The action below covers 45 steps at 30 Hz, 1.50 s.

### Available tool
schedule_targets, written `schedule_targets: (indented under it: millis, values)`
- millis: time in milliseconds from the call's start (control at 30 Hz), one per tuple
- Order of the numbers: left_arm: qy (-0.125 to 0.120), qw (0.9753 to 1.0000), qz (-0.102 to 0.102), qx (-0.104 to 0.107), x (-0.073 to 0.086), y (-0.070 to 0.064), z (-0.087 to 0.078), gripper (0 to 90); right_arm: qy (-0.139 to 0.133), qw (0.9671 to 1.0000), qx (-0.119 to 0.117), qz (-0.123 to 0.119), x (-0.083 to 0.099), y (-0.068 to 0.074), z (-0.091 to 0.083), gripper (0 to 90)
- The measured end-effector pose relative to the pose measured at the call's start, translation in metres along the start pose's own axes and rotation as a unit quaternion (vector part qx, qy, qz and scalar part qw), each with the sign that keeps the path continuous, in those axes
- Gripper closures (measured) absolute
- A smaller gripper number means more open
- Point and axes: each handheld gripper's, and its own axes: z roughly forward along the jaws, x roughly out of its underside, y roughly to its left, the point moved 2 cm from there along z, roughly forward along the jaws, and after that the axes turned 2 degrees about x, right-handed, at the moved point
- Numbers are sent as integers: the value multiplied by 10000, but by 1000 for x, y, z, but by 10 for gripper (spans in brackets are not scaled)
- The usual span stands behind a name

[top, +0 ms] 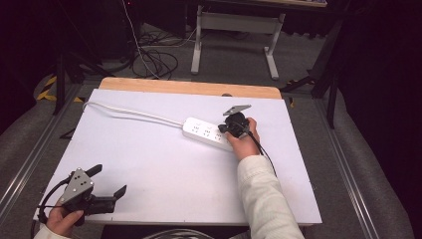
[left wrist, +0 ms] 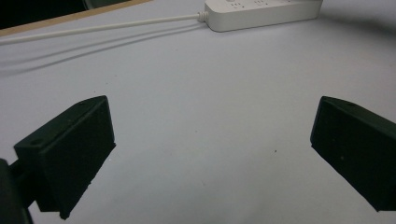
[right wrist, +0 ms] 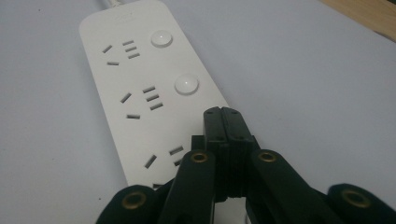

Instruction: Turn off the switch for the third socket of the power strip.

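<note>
The white power strip (top: 209, 133) lies flat on the white table (top: 149, 169), a little right of centre and towards the far side, its cord (top: 129, 113) trailing off to the far left corner. The right gripper (right wrist: 223, 114) is down on the strip's near end with its jaws pressed together and nothing between them — in the right gripper view the closed tips sit where the third round switch button would be, in line with the two buttons (right wrist: 186, 85) visible beyond. Held shut like that the jaws make one blunt point, which suits pressing a switch better than a spread pair would; whether the tips are bearing on the button or just above it cannot be told. The left gripper (top: 109, 181) rests well apart at the near left corner, jaws spread wide over bare table, probably parked so as not to crowd the working hand. There is ample open surface around the strip on every side, and the strip is well in from the table's edges, so a downward push is unlikely to send it off — though the light strip could slide or tip at its end if pressed off-centre, since nothing steadies it.
</note>
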Motion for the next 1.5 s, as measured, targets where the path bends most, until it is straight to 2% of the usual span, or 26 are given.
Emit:
schedule_targets:
  millis: [267, 500, 1100, 1300, 1400, 1433, 1467, 1500]
  values:
    - [8, 10000, 8, -4, 0, 0, 0, 3, -28, 9999, -43, 141, 1, -1, 0, 900]
    - [2, 10000, 11, -3, 0, 0, 0, 3, 1, 10000, 68, -7, 0, 2, 0, 900]
    - [3, 10000, 11, 6, 0, -1, 0, 3, 110, 9997, 198, -52, -1, 5, 1, 900]
    - [-4, 10000, -20, 14, 0, -1, 0, 3, 63, 9998, 170, 72, 0, 4, 1, 900]
    - [4, 10000, -6, 13, 0, 0, 0, 2, 14, 9996, 70, 269, 1, 1, 0, 900]
    - [8, 10000, -7, 17, 0, 0, 0, 2, -133, 9992, -7, 390, 0, 0, -2, 900]
    - [8, 10000, -17, 22, 0, 0, 0, 3, -43, 9988, -78, 476, 1, -2, -3, 888]
    - [3, 10000, -27, 21, -1, 0, 1, 2, -32, 9987, -48, 516, 1, -4, -4, 842]
